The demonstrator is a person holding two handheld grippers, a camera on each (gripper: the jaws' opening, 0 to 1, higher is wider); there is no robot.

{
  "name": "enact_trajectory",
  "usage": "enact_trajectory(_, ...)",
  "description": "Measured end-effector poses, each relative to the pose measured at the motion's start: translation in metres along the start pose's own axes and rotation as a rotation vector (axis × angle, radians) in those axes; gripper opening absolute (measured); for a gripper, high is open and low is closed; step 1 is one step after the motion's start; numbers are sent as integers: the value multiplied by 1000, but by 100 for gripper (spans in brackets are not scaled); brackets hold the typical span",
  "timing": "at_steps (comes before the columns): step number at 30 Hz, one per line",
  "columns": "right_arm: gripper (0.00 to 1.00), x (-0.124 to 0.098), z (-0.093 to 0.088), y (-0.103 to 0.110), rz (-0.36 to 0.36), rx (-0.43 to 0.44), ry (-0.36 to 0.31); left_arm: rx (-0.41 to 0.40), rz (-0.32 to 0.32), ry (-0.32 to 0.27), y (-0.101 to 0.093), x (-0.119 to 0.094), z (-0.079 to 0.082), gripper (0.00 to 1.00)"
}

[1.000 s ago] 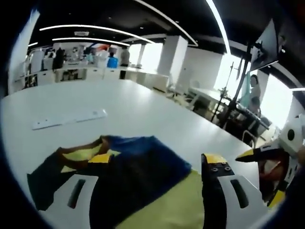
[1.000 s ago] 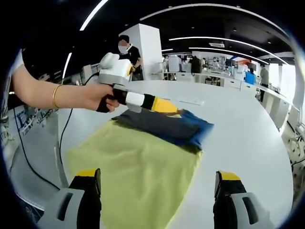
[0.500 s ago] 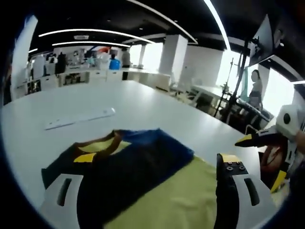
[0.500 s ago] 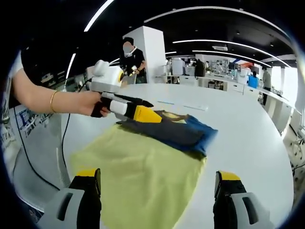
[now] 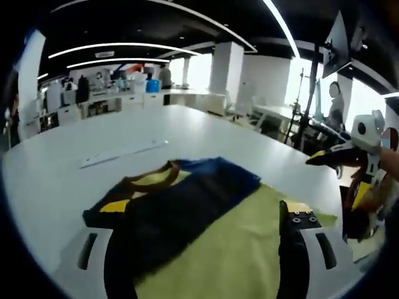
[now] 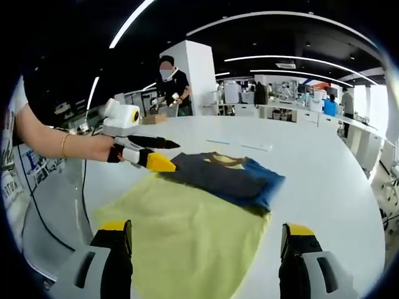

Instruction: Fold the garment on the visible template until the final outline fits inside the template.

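I am working over the white table (image 6: 324, 180), where the yellow template (image 6: 187, 230) is lying by the near edge so the fold has an outline. The folded garment (image 6: 227, 177) is resting on its far end, collar pointing away, long axis crossing the template. My left gripper (image 6: 156, 152) and right gripper (image 6: 206, 255) are both hovering agape, holding nothing.

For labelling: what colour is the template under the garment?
Yellow-green template; clearest in the right gripper view.
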State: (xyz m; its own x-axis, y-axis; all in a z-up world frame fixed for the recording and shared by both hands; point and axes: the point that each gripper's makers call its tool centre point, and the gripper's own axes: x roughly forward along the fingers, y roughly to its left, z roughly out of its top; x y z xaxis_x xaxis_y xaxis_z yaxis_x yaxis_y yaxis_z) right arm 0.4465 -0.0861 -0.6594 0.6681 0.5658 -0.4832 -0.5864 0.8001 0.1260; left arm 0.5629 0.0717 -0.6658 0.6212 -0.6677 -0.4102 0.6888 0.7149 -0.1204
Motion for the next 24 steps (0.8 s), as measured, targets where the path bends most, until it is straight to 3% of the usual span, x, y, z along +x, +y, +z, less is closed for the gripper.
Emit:
enact_trajectory(8, 99, 1, 2, 4, 12, -8, 0, 23, 30, 19, 15, -25, -17, 82)
enact_trajectory(12, 99, 1, 0, 6, 17, -12, 11, 52, 44, 33, 25, -37, -25, 64)
enact_trajectory(20, 99, 1, -2, 6, 17, -8, 16, 73, 101, 39, 47, -49, -36, 49)
enact_trajectory(24, 99, 1, -3, 5, 14, -6, 18, 98, 132, 83, 60, -54, -50, 38)
